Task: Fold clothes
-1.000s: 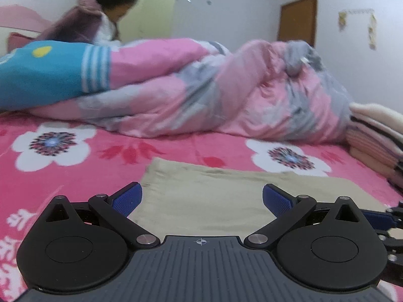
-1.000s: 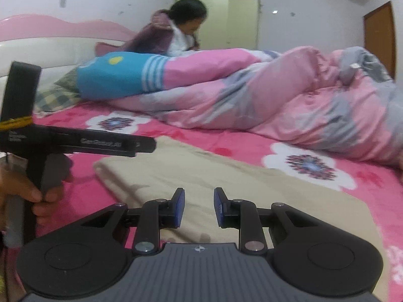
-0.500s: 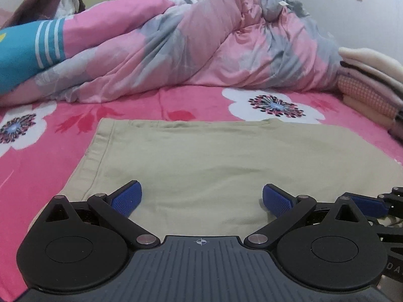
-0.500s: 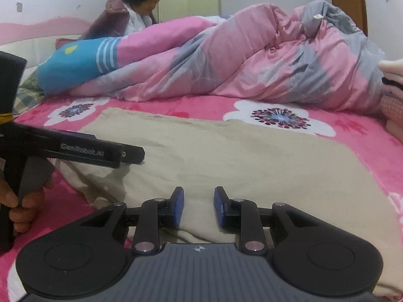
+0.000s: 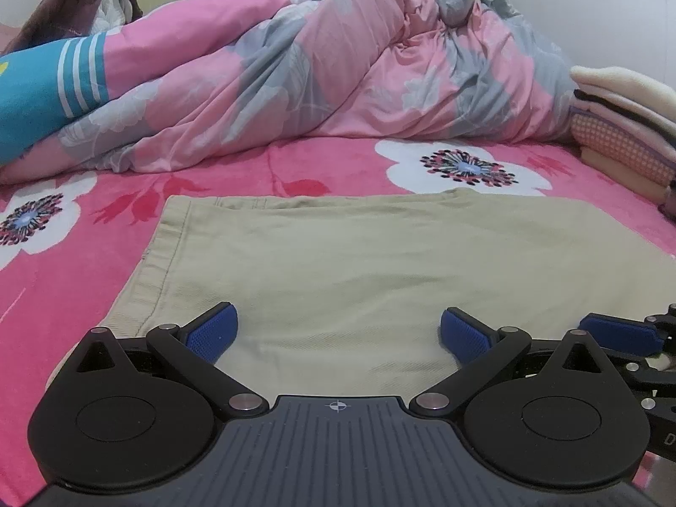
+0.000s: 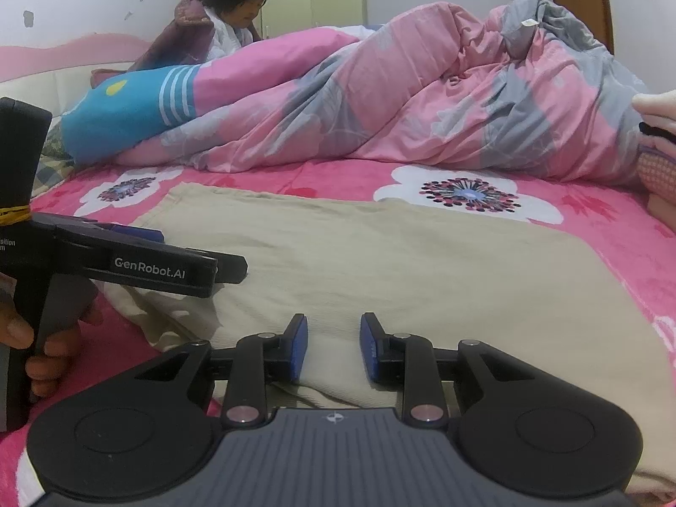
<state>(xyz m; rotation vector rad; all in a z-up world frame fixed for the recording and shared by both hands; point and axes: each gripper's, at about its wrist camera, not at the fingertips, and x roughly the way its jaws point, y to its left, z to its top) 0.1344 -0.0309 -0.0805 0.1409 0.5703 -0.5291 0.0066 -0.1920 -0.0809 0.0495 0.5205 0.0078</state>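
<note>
Pink flowered bedding (image 5: 321, 169) covers the bed, and one beige garment (image 5: 363, 270), seemingly trousers with a stitched hem at 9 o'clock, lies flat across it, filling the middle of both views. At 12 o'clock a rumpled pink-and-grey duvet (image 5: 359, 76) is heaped; at 3 o'clock sits one stack of folded clothes (image 5: 625, 126); a person (image 6: 228, 17) sits far back at 11 o'clock.

Two grippers hover low at the garment's near edge. The left gripper (image 5: 338, 329) stands wide, nothing between its pads. The right gripper (image 6: 333, 348) is narrow but gapped, with the edge of the cloth lying in that gap; I cannot tell whether the pads press it.

The step looks like taking the near edge. To do it well, both grippers should bite all layers of the edge, spaced apart, then lift together and carry toward 12 o'clock, keeping the cloth taut so no crease forms.
</note>
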